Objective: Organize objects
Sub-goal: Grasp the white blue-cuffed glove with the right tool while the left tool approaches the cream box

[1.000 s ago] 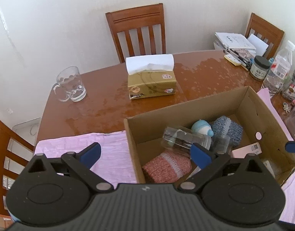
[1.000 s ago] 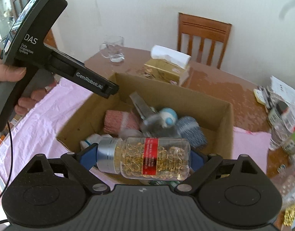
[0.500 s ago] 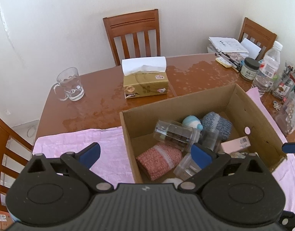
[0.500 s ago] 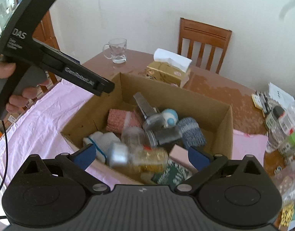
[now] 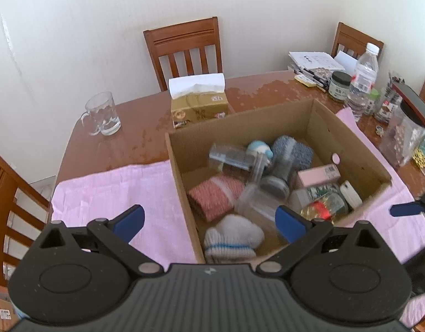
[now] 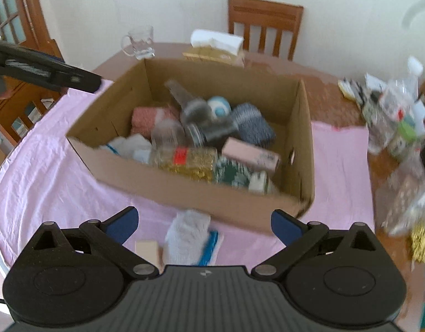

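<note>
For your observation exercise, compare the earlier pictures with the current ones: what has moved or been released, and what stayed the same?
The right hand-held gripper, which a second ago clamped the clear bottle of golden capsules with a red label, has let it go. The bottle now lies inside the open brown cardboard box, and the gripper has opened and pulled back. The left hand-held gripper remains open and empty. The box, gold tissue box and glass mug are unchanged.

tissue box (image 5: 199,110) print too small to read, bottle labels blurred
</note>
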The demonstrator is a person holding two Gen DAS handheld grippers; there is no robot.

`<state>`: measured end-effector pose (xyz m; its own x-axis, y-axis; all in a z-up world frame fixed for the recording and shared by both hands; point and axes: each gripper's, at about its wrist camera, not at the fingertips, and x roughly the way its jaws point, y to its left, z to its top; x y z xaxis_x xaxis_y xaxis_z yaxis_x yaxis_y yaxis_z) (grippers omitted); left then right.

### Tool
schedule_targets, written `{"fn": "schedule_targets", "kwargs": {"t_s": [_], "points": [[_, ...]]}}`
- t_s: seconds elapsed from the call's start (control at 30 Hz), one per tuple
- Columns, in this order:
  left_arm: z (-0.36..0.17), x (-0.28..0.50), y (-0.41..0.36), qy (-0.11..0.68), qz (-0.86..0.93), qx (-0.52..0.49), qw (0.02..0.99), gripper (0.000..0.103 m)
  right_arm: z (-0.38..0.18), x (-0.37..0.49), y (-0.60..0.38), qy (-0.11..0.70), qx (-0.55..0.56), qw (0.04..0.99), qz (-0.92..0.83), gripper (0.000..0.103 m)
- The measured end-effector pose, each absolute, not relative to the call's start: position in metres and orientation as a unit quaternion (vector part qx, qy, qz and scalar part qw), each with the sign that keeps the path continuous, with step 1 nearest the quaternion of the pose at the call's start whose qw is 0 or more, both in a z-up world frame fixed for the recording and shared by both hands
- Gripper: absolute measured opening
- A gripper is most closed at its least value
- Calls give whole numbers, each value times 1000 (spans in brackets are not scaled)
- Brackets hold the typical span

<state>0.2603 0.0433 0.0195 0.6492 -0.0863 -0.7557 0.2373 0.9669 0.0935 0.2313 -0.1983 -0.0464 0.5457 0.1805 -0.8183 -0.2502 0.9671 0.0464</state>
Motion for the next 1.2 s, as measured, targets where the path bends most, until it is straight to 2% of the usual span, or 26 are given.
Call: {"fn": "schedule_targets", "kwargs": {"t_s": [0.53, 0.87, 1.2], "points": [[-26, 204, 74, 449, -39, 35, 892, 100, -129, 270, -176, 524, -15, 851, 35, 103], [-35, 190, 58, 460, -31, 30, 887, 100, -138, 269, -192, 536, -33, 844, 21, 103], [-55, 182, 7, 487, -54, 30, 871, 100, -140, 256, -245, 550, -38, 833, 48, 103]]}}
